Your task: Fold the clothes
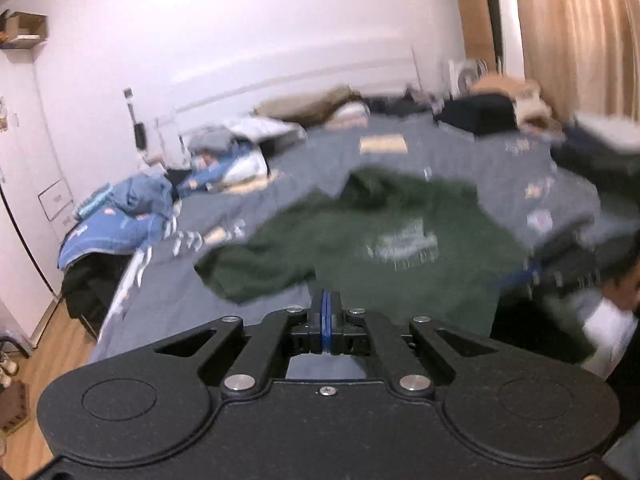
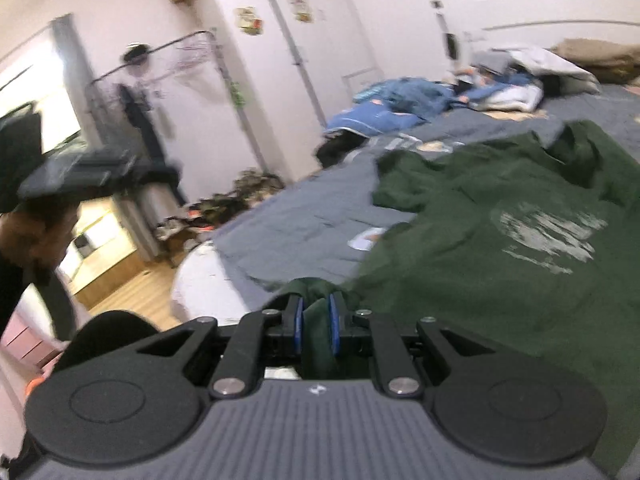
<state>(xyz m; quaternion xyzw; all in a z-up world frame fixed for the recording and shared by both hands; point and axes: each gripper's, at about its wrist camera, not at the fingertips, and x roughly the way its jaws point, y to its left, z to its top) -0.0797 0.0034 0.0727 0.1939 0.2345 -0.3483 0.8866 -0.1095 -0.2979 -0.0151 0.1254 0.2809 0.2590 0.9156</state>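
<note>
A dark green T-shirt (image 1: 360,240) with a white chest print lies spread on a bed with a grey cover (image 1: 248,208). My left gripper (image 1: 326,300) hovers at the shirt's near edge. It is shut, its blue pads pressed together, and I see no cloth between them. My right gripper (image 2: 316,312) is shut on a bunched fold of the green T-shirt (image 2: 500,248) at its near hem, and cloth fills the gap between the pads. Both views are blurred by motion.
Blue clothes and pillows (image 1: 132,208) are piled at the head of the bed, with black and tan bundles (image 1: 480,112) on the far side. A person (image 2: 24,240) leans in at the left. A clothes rack (image 2: 160,80), white wardrobe (image 2: 300,60) and wooden floor (image 2: 132,292) lie beyond.
</note>
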